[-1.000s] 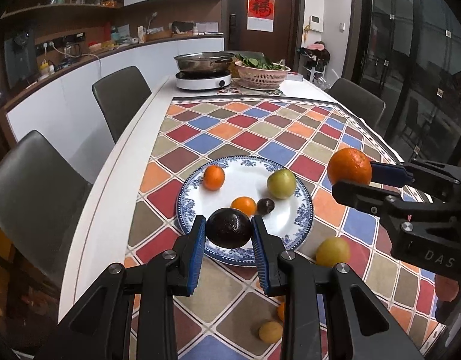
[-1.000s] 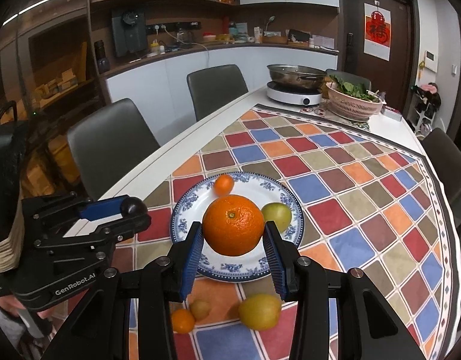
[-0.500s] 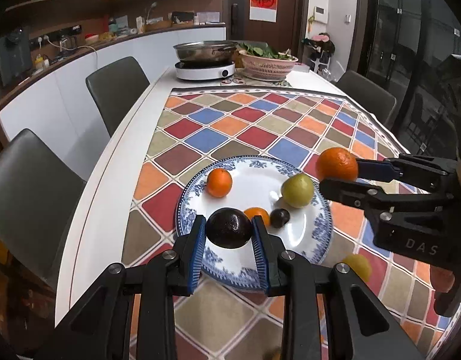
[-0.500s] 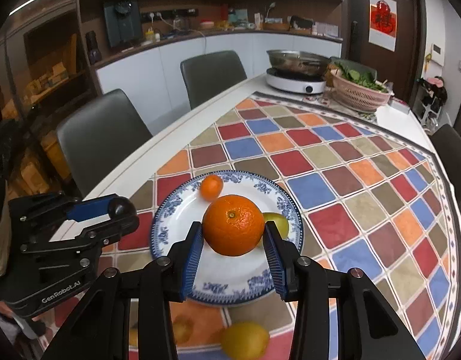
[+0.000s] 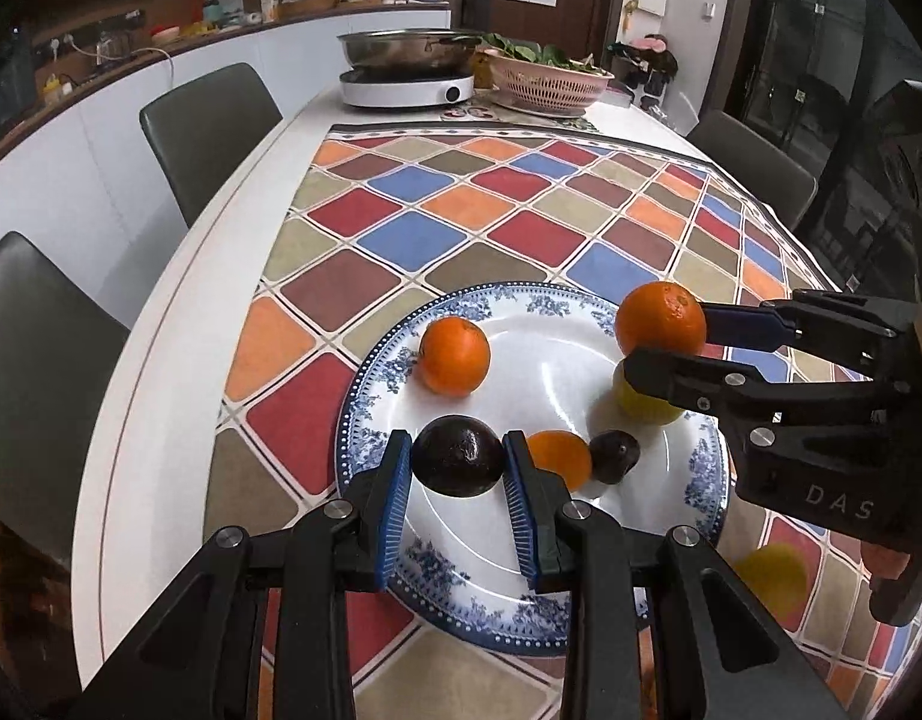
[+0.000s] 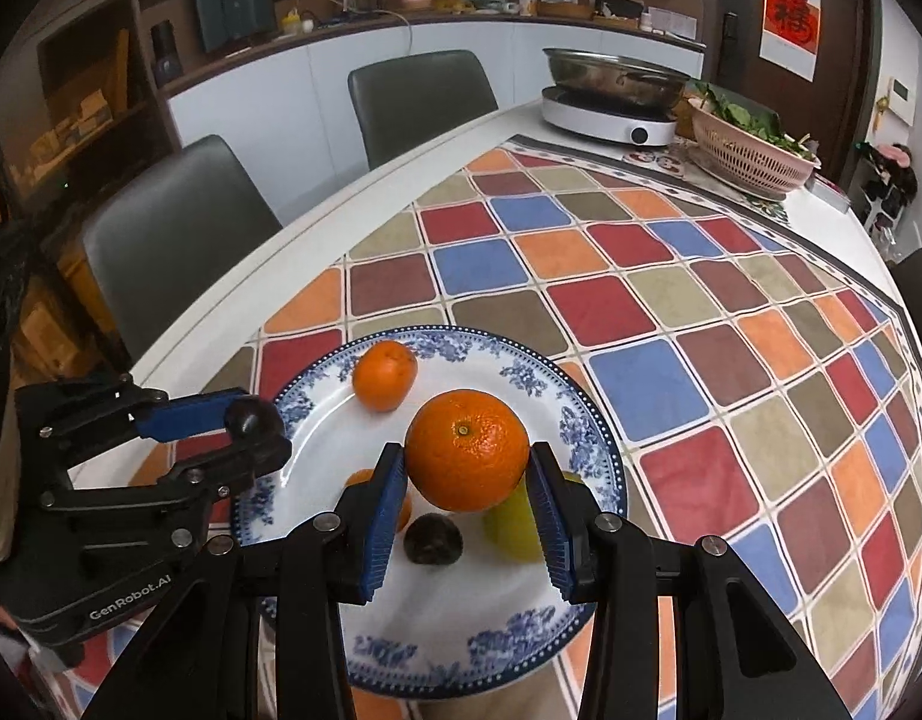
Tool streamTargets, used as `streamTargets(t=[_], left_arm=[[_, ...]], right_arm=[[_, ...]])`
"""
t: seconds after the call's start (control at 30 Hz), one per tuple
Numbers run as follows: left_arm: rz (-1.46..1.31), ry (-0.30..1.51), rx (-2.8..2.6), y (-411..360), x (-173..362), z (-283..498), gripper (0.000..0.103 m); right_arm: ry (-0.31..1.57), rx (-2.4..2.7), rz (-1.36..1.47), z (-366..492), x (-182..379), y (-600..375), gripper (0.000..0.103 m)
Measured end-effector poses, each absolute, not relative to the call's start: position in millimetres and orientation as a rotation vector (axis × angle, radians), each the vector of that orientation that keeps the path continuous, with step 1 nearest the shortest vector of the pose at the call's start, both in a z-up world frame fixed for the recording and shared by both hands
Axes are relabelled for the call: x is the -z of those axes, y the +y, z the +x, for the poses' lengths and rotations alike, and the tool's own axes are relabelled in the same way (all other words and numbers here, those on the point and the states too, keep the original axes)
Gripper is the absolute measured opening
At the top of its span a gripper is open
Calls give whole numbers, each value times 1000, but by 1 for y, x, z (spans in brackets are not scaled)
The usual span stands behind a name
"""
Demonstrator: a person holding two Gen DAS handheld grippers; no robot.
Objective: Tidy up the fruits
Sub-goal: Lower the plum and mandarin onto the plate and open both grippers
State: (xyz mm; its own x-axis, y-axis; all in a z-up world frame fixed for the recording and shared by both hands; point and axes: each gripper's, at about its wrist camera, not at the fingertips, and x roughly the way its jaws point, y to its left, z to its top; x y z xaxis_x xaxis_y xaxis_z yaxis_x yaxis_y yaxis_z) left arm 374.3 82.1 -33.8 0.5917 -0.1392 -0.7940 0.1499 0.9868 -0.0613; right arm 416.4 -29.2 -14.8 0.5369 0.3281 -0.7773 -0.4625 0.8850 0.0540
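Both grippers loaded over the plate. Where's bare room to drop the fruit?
Free: the blue-rimmed white plate, its near half below the dark avocado, and its centre right of the small orange. Crowded: right side, around the yellow-green fruit and small dark fruit.

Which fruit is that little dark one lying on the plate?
Find the blue-and-white plate on the checkered cloth. Near its front lies the small dark fruit, between a small orange fruit and a yellow-green one. It's the only dark fruit lying loose.
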Motion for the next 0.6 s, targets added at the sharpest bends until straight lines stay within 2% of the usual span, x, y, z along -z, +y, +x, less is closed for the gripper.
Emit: streamTargets(t=[0.07,0.1,0.13,0.2,0.27,0.47,0.53,0.6], left_arm=[[11,925,170,82,36,376,33],[10,926,172,82,36,376,41],[12,925,171,82,36,376,45],[18,906,166,82,33,372,46],[25,889,143,82,26,365,46],[15,843,100,81,2,331,47],[34,818,88,77,-7,316,49],[48,790,79,73,-16,299,55]], right_arm=[[890,-473,-170,418,17,-28,42],[892,-472,-171,419,18,-29,42],[891,-473,-170,419,19,-29,42],[890,-467,-168,418,19,-31,44],[876,-460,-161,415,16,-34,54],[801,-420,-136,386,-8,-48,55],[775,-407,-137,374,-15,-52,63],[742,-399,-144,357,-23,-56,65]])
